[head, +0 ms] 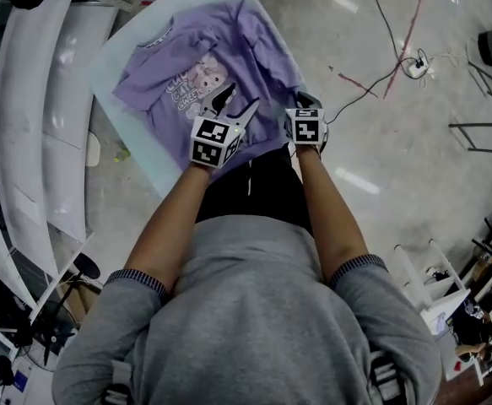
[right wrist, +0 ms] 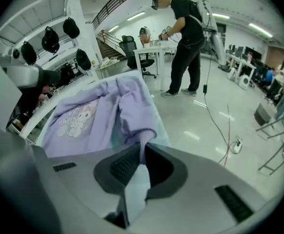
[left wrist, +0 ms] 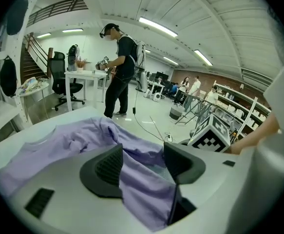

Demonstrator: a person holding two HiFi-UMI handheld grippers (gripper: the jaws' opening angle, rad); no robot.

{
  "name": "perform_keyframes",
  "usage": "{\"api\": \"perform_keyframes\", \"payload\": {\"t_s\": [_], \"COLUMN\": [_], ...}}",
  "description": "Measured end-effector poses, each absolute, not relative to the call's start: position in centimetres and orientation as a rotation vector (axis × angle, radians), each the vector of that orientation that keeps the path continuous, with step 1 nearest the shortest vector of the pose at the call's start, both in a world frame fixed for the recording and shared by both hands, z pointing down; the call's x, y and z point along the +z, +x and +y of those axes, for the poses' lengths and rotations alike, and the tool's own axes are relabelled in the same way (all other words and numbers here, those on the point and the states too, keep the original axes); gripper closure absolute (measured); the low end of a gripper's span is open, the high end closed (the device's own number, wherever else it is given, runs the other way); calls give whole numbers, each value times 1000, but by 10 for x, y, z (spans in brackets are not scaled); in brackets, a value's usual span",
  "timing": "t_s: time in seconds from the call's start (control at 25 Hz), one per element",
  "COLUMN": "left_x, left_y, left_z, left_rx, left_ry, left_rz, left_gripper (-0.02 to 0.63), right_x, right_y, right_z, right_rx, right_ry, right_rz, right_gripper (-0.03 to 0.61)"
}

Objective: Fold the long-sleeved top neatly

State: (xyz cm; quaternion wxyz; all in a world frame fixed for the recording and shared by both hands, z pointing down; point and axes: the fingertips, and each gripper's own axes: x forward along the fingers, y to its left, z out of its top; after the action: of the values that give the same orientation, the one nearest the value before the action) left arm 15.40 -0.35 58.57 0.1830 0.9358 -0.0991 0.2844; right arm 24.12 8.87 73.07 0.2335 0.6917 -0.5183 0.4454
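2 down-tilted grippers [head: 235, 106] [head: 305, 101] on purple top [head: 186, 66]

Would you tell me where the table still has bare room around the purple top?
In the head view, a bare strip of table runs along the purple long-sleeved top's left side, with a narrower one beyond its collar. Fabric reaches the right edge, and the near edge is crowded by the left hand-held gripper and right hand-held gripper.

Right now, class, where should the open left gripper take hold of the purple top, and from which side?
The near hem of the purple top, lying between the left gripper's parted jaws. Come from the person's side, low, since that edge lies flat.
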Motion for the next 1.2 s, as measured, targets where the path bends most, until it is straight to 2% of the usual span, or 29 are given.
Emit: {"api": "perform_keyframes", "payload": {"t_s": [0.6, 1.2], "left_x": [516, 467], "left_y": [192, 244], "left_z": [-45, -68], "left_rx": [613, 530], "left_ry": [2696, 2763], "left_rz": [-397, -458], "left_gripper": [322, 322], "right_x": [622, 548], "right_y": [393, 476], "right_z": [72, 30], "right_rx": [832, 628], "right_ry": [1912, 1780], "right_rz": [-1385, -1469], "right_gripper": [535, 529]}}
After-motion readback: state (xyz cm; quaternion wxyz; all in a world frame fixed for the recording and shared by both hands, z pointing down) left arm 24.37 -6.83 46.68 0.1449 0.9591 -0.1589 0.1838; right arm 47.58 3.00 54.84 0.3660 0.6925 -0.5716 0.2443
